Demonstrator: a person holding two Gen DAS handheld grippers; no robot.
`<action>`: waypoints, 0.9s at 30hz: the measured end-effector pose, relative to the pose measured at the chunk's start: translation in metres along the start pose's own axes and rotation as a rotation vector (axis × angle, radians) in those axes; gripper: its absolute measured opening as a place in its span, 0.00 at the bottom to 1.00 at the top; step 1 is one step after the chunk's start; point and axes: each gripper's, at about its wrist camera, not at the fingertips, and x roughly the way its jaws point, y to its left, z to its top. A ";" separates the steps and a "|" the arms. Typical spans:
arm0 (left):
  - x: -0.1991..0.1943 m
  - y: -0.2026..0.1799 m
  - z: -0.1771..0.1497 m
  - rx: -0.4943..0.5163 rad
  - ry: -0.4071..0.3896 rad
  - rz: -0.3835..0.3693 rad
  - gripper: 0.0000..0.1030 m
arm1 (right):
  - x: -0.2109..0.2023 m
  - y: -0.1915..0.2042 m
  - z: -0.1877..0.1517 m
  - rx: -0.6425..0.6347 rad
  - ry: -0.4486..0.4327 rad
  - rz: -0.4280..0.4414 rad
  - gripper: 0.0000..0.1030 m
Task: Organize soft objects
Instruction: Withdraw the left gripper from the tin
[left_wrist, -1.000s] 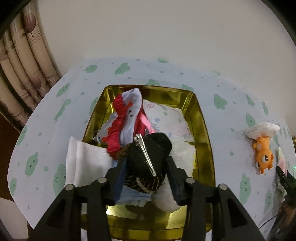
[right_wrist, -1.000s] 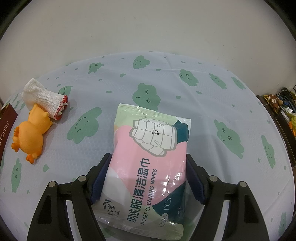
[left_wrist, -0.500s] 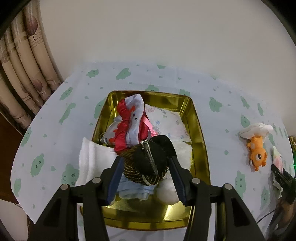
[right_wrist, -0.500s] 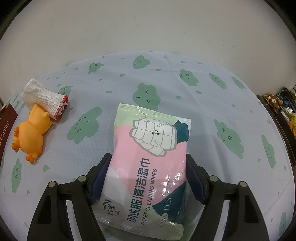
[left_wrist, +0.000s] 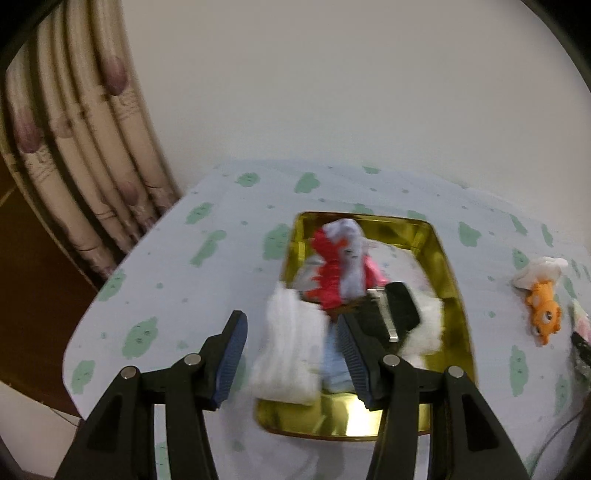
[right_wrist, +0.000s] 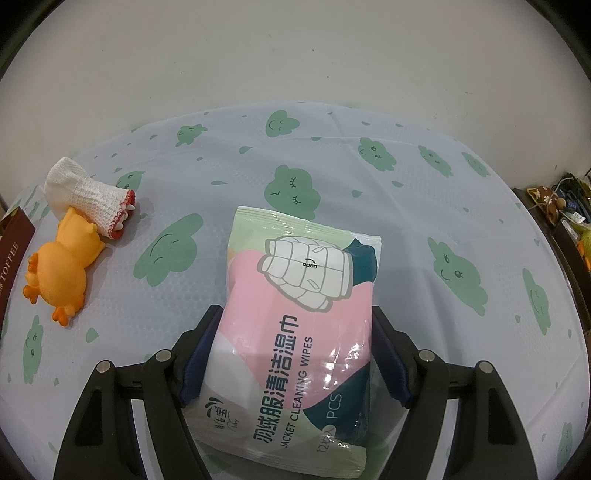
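Observation:
A gold tray (left_wrist: 450, 280) holds a red and white soft toy (left_wrist: 338, 262), a white folded cloth (left_wrist: 290, 350), pale blue fabric, white fluff and a black hair clip with a metal clasp (left_wrist: 389, 314). My left gripper (left_wrist: 291, 350) is open and empty above the tray's near left side; the view is blurred. My right gripper (right_wrist: 291, 354) is shut on a pack of jacket cleaning wipes (right_wrist: 295, 325) held over the table. An orange rubber toy (right_wrist: 61, 269) and a white knit sock (right_wrist: 88, 201) lie to the left of the pack.
The table has a pale cloth with green cloud prints (right_wrist: 295, 188). A curtain (left_wrist: 74, 147) hangs at the left. A brown toffee box (right_wrist: 13, 254) sits at the far left edge. Clutter stands past the table's right edge (right_wrist: 565, 218).
My left gripper has let go of the black hair clip, opened wide, pulled back and swung left. The clip now lies in the tray. My right gripper has not moved.

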 end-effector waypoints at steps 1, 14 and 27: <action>-0.001 0.006 -0.002 -0.009 -0.010 0.012 0.51 | 0.000 0.001 0.000 0.001 0.000 0.000 0.71; 0.003 0.054 -0.020 -0.131 -0.067 0.062 0.51 | -0.002 0.004 0.000 -0.018 -0.010 -0.016 0.67; 0.006 0.067 -0.020 -0.202 -0.050 0.025 0.54 | -0.008 0.009 0.003 -0.009 0.000 -0.040 0.62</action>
